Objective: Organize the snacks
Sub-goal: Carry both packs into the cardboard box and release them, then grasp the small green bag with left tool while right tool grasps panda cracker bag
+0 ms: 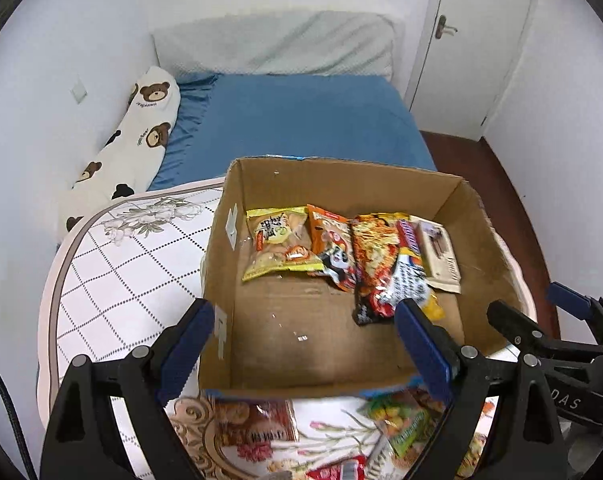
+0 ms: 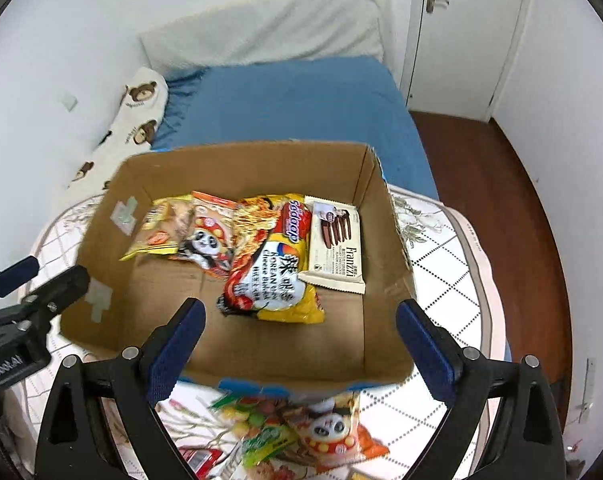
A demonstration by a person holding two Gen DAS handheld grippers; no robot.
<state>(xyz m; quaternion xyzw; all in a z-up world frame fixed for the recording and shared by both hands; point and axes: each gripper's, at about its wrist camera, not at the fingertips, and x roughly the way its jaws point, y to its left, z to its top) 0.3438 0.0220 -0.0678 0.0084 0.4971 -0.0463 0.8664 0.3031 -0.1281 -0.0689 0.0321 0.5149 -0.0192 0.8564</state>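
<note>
Left wrist view: left gripper [image 1: 303, 334] and right gripper [image 2: 299, 334] jaws spread, empty, above cardboard box [image 1: 341, 176]. Between placements; next, reach for panda packet [image 2: 327, 428].

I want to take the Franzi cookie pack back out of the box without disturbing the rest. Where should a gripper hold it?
Grip the Franzi cookie pack by its near short edge, coming from above. It lies flat on the cardboard box floor, that edge free, while the yellow noodle packet overlaps its left side and the box wall crowds its right.
</note>
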